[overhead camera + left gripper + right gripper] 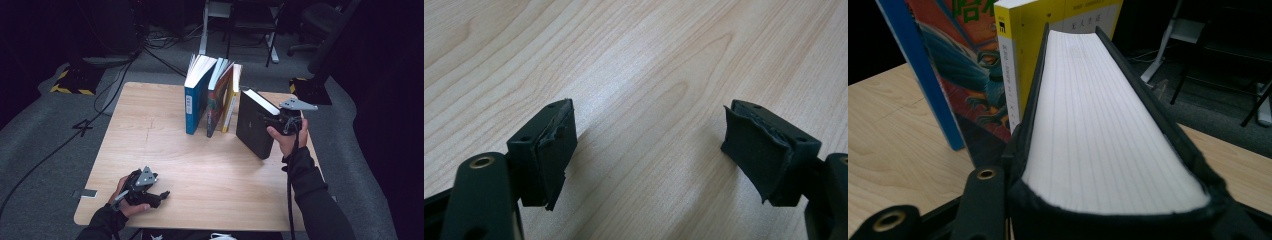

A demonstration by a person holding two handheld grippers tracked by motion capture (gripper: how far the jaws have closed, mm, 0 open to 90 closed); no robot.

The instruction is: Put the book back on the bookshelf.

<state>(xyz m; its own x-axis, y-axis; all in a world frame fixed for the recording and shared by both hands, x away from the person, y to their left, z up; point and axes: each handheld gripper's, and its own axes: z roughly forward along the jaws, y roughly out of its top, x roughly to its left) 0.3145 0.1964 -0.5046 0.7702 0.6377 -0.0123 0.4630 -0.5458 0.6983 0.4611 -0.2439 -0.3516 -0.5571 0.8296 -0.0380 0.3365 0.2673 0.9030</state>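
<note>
The black book [254, 131] is a thick hardback with matt black covers and a smooth white block of pages [1108, 125]. It stands upright near the right edge of the table [165, 150], just right of the row of other books, with the right gripper [280, 121] clamped on its upper corner; in the right gripper view the fingers press against both covers. The table is pale wood with a fine, wavy grain.

Four books stand in all. Besides the black one there are three: a blue book [196, 100], its pages fanned open at the top, a book with a colourful illustrated cover [218, 102], and a slim yellow book [231, 97] that leans toward the black one. These three stand close together as a row.

The left gripper [150, 192] rests low at the table's near left corner, well apart from the books. Its two fingers [554, 150] stand wide apart over bare wood, their black rubber pads worn and ragged at the edges.

Behind the table lie grey carpet, loose cables and chair legs.
</note>
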